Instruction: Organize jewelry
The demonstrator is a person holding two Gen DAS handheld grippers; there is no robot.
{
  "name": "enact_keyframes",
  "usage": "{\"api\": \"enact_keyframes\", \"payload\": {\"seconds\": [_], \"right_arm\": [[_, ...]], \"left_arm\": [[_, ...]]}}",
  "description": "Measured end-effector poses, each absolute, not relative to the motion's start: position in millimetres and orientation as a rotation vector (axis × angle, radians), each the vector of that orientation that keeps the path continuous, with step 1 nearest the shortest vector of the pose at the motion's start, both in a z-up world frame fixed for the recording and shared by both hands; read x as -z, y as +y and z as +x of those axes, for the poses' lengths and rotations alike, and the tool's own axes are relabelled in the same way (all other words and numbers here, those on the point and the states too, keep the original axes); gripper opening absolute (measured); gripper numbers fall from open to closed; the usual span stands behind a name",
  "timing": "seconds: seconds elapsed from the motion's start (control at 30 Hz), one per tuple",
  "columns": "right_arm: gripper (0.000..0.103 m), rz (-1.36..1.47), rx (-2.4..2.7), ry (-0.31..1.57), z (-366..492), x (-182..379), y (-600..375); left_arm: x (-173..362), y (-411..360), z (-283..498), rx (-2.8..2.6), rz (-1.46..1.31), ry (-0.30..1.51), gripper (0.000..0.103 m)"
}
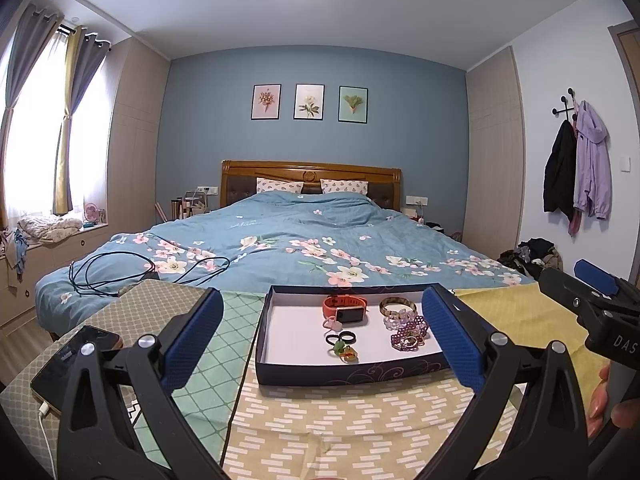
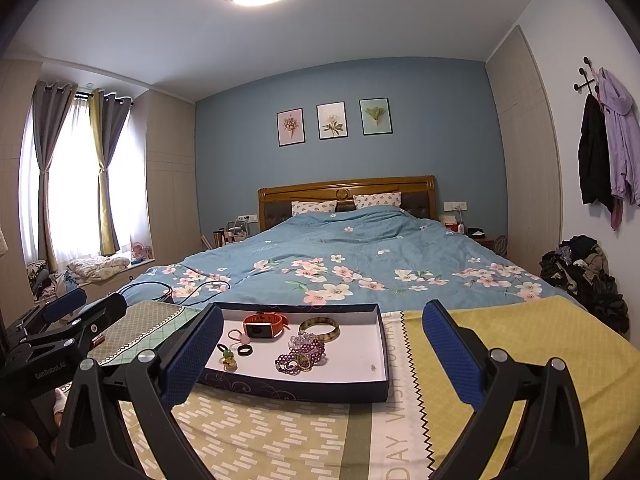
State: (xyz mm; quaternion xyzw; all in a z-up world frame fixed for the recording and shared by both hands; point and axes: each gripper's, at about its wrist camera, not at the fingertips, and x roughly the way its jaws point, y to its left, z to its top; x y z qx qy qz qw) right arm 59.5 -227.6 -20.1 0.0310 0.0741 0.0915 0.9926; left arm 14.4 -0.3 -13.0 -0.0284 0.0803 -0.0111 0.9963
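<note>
Jewelry sits gathered in a shallow navy box (image 1: 352, 374) with a white floor, which rests on a patterned cloth (image 1: 340, 428) laid at the foot of the bed. Nearest each camera, the left gripper (image 1: 322, 338) and the right gripper (image 2: 322, 350) hang above the cloth, short of the box, each with its blue-padded fingers spread wide and nothing between them; this reads as a ready stance, both claws able to close on a small piece without first opening. The left gripper frames the box squarely, while the right gripper stands more to the box's right, so the two divide the tray between them.

Inside the box, the smallest pieces lie closest: a green and yellow charm (image 1: 345, 351), two black rings (image 1: 340, 337) side by side, and a pink ring (image 1: 332, 324). To their right is a cluster of purple bead bracelets (image 2: 300, 354), touching and partly overlapping, with a clear bead bracelet (image 1: 398, 316) just behind. Such tangled strands probably need to be lifted one at a time. Farther back lie an orange-strapped watch (image 2: 262, 326) and a mottled bangle (image 2: 319, 327), well apart from the rings.

A phone (image 1: 74, 364) with a cable plugged in lies left of the box, outside the working area. Beyond, black cables (image 1: 120, 272) trail across the floral duvet (image 1: 300, 236).
</note>
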Motion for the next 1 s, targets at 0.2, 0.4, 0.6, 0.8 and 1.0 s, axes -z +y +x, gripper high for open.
{"api": "enact_keyframes", "payload": {"seconds": [0.2, 0.4, 0.6, 0.8, 1.0], "right_arm": [[0.096, 0.063, -0.184, 0.148, 59.6, 20.3, -227.9], [0.096, 0.062, -0.185, 0.152, 60.5, 20.7, -226.4], [0.096, 0.065, -0.187, 0.151, 60.0, 20.8, -226.8], [0.096, 0.064, -0.186, 0.151, 59.3, 20.8, -227.8], [0.096, 0.066, -0.185, 0.152, 59.6, 20.8, -228.9]], "left_arm": [[12.7, -1.4, 13.9, 0.022, -0.053, 0.162, 0.098], [13.7, -1.3, 14.0, 0.022, -0.054, 0.162, 0.098], [13.4, -1.3, 13.8, 0.022, -0.055, 0.170, 0.098], [12.9, -1.5, 14.1, 0.022, -0.053, 0.171, 0.098], [12.4, -0.8, 15.2, 0.019, -0.052, 0.175, 0.098]]}}
